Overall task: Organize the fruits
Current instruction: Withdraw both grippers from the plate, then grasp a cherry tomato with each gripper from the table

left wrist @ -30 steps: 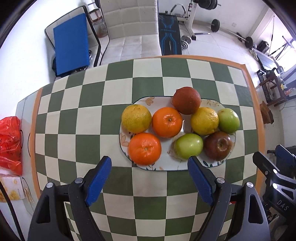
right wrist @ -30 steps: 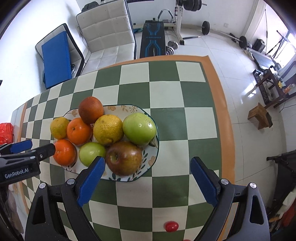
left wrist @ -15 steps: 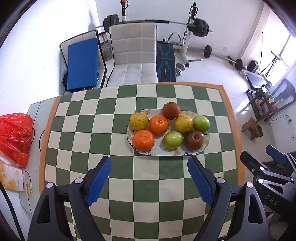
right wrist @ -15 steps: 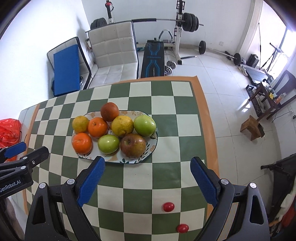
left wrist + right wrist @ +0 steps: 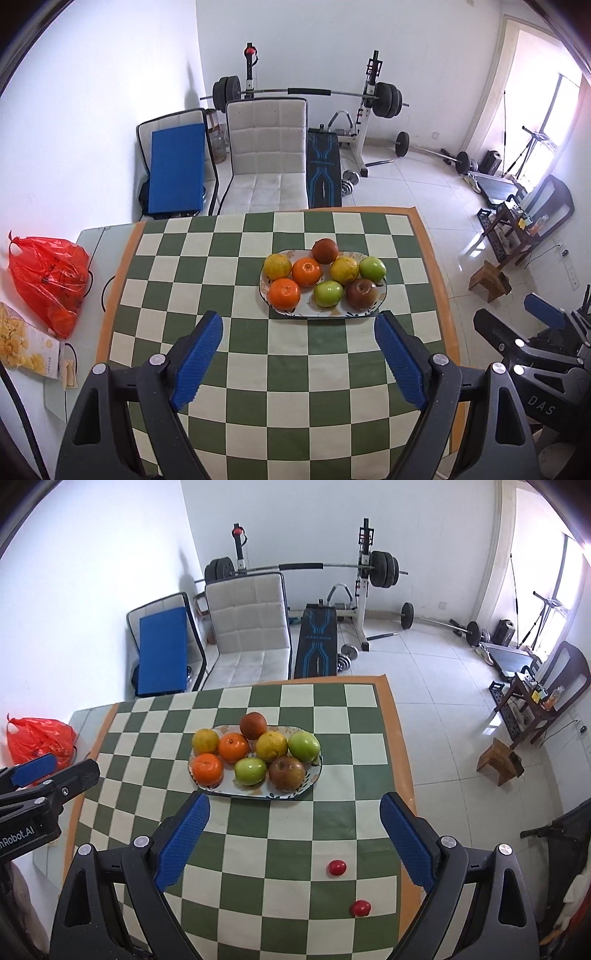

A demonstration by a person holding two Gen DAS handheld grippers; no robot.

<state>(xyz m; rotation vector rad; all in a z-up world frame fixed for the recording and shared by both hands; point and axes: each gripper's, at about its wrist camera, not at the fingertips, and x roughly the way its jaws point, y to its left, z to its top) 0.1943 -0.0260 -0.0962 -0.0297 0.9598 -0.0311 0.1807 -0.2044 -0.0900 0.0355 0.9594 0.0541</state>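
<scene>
An oval patterned plate (image 5: pixel 382 293) (image 5: pixel 317 768) sits on the green-and-cream checkered table (image 5: pixel 258 406) (image 5: pixel 258 849) and carries several fruits: oranges (image 5: pixel 283 293) (image 5: pixel 207 769), yellow citrus (image 5: pixel 344 269) (image 5: pixel 272 746), green apples (image 5: pixel 328 293) (image 5: pixel 250 771) and a dark red apple (image 5: pixel 362 294) (image 5: pixel 287 774). Two small red tomatoes (image 5: pixel 336 867) (image 5: pixel 360 908) lie on the cloth at the near right. My left gripper (image 5: pixel 298 332) hangs open well above the table, short of the plate, empty. My right gripper (image 5: pixel 293 816) is likewise open and empty.
A red plastic bag (image 5: pixel 48 280) and a snack box (image 5: pixel 26 347) lie on the table's left side. A white chair (image 5: pixel 267 162), a blue-padded chair (image 5: pixel 177 170) and a weight bench with barbell (image 5: pixel 321 166) stand beyond the far edge. A wooden stool (image 5: pixel 489 280) is on the floor at right.
Both grippers have risen and drawn back from the plate, so the fruit looks smaller and more of the room shows. Both stayed open and empty.
</scene>
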